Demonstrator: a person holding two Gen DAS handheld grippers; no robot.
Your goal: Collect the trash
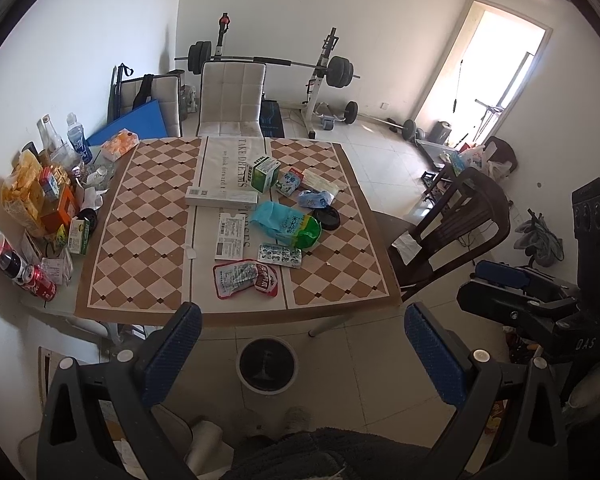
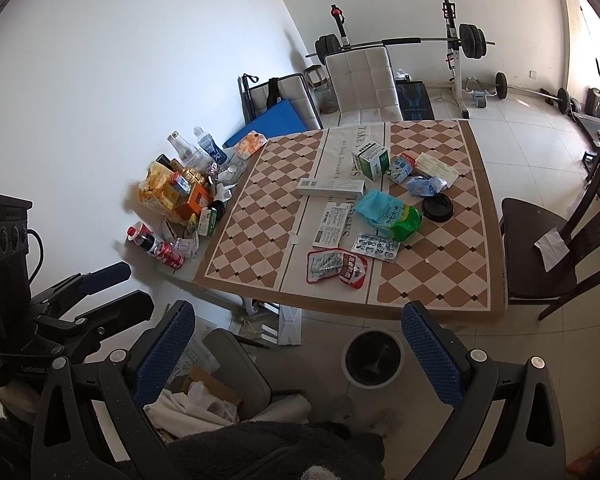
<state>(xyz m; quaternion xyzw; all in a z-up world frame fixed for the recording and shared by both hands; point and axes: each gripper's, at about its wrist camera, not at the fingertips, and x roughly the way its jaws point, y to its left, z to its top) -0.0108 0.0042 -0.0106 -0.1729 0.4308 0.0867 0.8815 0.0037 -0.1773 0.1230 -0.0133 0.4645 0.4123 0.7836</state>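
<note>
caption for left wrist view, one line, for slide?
Open left gripper above floor bin, facing trash-strewn checkered table.

Both wrist views look down from above the table's (image 1: 236,308) near edge toward the far wall, sharing its littered top (image 2: 432,296) and the floor bin (image 2: 373,358).

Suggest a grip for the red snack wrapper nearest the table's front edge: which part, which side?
Probably the near edge of the red snack wrapper, approached from the table's front side. It lies flat and crinkled, closest to both open claws, left claw and right claw, with bare cloth in front, so a low pinch on that lifted rim looks easiest.
</note>
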